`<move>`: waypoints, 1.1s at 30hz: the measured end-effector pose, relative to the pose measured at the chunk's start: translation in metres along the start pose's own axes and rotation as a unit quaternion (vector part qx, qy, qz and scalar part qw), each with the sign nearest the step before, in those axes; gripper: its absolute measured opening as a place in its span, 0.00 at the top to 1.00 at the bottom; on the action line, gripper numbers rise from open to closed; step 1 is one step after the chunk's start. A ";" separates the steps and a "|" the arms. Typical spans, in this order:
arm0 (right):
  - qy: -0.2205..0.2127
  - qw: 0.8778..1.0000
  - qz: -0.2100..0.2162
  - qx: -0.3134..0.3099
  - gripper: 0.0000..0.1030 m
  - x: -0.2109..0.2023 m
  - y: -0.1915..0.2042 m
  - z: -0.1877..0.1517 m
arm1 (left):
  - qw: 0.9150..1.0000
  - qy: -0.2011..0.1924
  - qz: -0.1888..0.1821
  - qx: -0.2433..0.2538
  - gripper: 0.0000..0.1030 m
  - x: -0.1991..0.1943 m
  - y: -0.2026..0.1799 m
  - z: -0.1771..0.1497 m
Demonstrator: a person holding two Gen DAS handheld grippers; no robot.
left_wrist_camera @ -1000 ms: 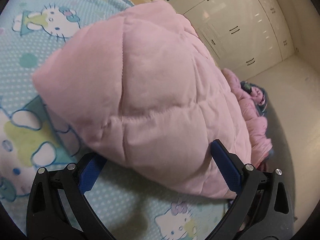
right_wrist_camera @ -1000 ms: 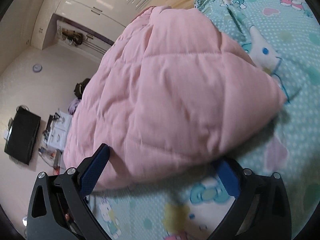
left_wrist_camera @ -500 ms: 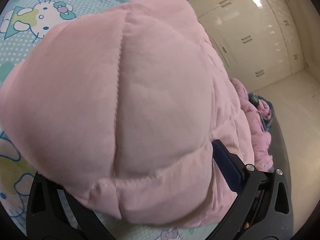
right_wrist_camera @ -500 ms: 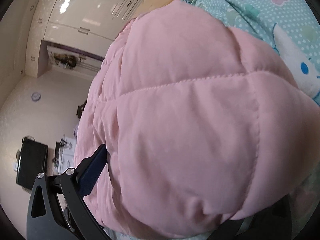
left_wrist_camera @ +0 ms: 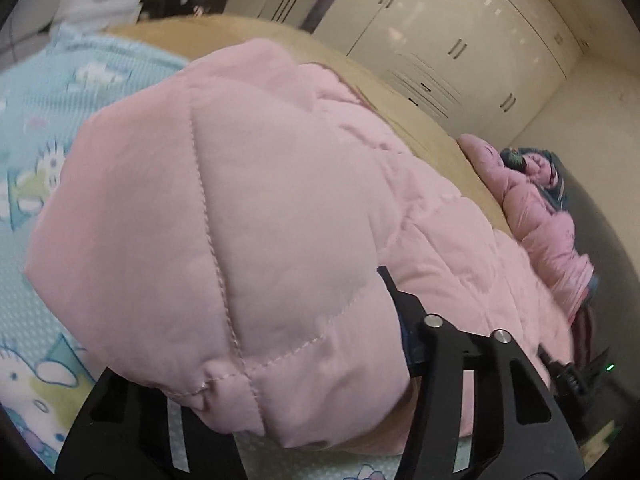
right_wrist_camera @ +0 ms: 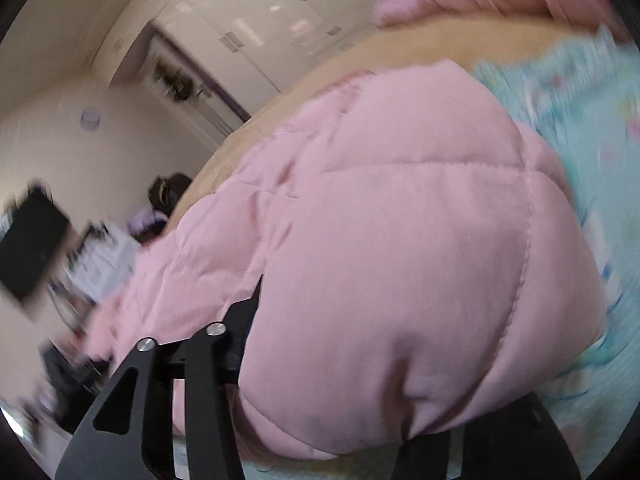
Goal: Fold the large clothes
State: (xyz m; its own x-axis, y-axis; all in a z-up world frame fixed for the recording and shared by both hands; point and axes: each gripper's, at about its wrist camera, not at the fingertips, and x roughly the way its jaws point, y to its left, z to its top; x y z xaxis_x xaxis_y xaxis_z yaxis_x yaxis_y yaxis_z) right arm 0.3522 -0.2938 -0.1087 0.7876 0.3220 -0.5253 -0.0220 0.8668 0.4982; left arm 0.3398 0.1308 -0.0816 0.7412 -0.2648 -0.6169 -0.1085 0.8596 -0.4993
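Both tools, left tool (left_wrist_camera: 256,364) and right tool (right_wrist_camera: 360,364), are closing on the pink quilted coat (left_wrist_camera: 224,216) corners over the bed (left_wrist_camera: 24,320); slippery padding risks sliding free.

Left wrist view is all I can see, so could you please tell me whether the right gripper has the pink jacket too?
Observer: Yes. The right gripper is closing its fingers, with the pink jacket bunched between them.
Operator: Thank you. Are both of its fingers visible?
Observer: Only one. The jacket's puffed fabric covers the other.
Operator: Is there anything off to that side?
Observer: A black flat panel sits beyond the jacket, though it is blurred.
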 end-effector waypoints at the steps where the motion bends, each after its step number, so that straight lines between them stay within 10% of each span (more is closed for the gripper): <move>1: -0.004 1.000 -0.006 -0.021 0.60 -0.002 0.007 0.001 | 1.000 -0.003 0.003 0.008 0.59 -0.002 -0.002 0.001; 13: -0.069 0.964 -0.040 -0.253 0.64 -0.033 0.079 -0.012 | 0.994 -0.053 0.022 0.093 0.63 -0.028 -0.034 0.000; 33: -0.102 0.940 -0.018 -0.325 0.66 -0.092 0.078 -0.046 | 0.987 -0.080 0.014 0.137 0.64 -0.094 -0.040 -0.037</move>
State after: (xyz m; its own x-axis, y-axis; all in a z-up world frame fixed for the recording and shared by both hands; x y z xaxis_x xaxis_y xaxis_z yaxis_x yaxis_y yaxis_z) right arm 0.2496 -0.2380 -0.0530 0.8958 0.2646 -0.3571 -0.3111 0.9471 -0.0786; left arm 0.2500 0.1052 -0.0265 0.8375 -0.1862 -0.5138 0.0369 0.9573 -0.2867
